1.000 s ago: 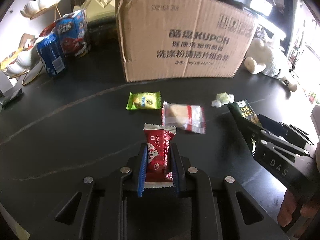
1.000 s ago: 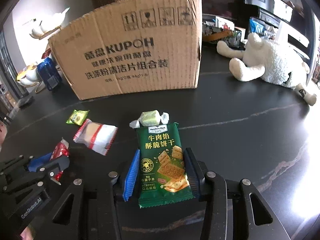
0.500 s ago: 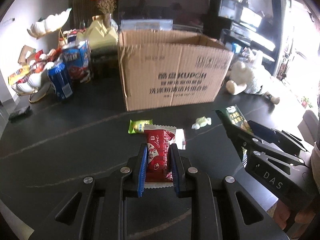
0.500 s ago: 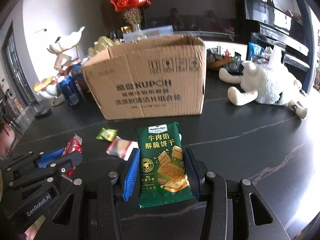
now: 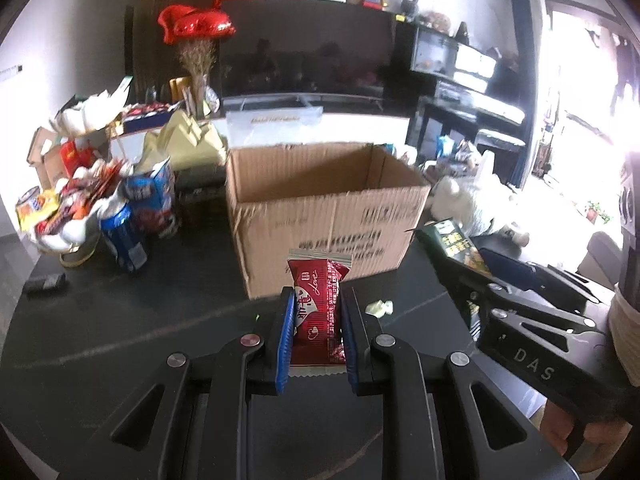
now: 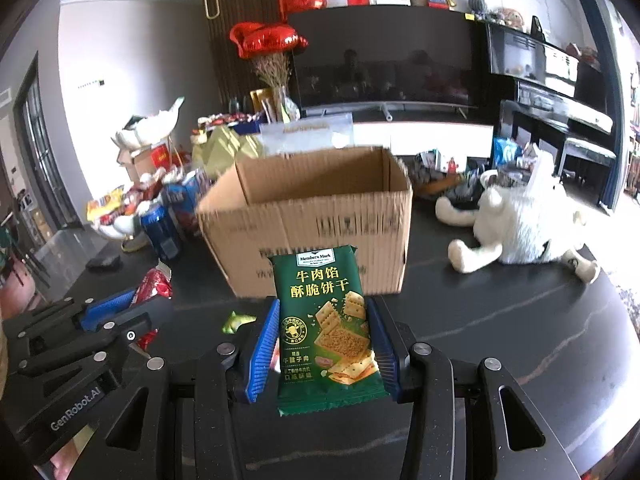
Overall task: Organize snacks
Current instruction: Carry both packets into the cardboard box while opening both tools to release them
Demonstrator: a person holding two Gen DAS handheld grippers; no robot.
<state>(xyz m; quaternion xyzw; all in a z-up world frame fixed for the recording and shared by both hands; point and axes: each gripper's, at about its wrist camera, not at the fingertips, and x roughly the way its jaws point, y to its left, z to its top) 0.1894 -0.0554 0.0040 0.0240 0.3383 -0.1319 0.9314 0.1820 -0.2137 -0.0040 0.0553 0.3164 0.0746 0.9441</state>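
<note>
Both tools have risen since a second ago: the cardboard box (image 5: 324, 204), then seen only as a side wall, now shows its open top and bare inner walls from both wrist views. The left hand-held gripper (image 5: 316, 320) is clamped on the red snack packet (image 5: 318, 312), which stands upright between its blue pads just as before, lifted clear of the dark tabletop (image 5: 120, 320). The right hand-held gripper (image 6: 324, 344) grips the green cracker packet (image 6: 326, 328) the same way, its printed face toward the camera and its upper edge overlapping the box's front wall in the view. The small pale wrapped candy (image 5: 380, 307), earlier lying near the packets, remains on the tabletop in front of the box, now below and behind the raised tools. The green sachet (image 6: 238, 320) also lies on the tabletop. The white plush toy (image 6: 520, 228) sits to the right of the box, and the blue cans (image 5: 126, 236) stand to its left.
</note>
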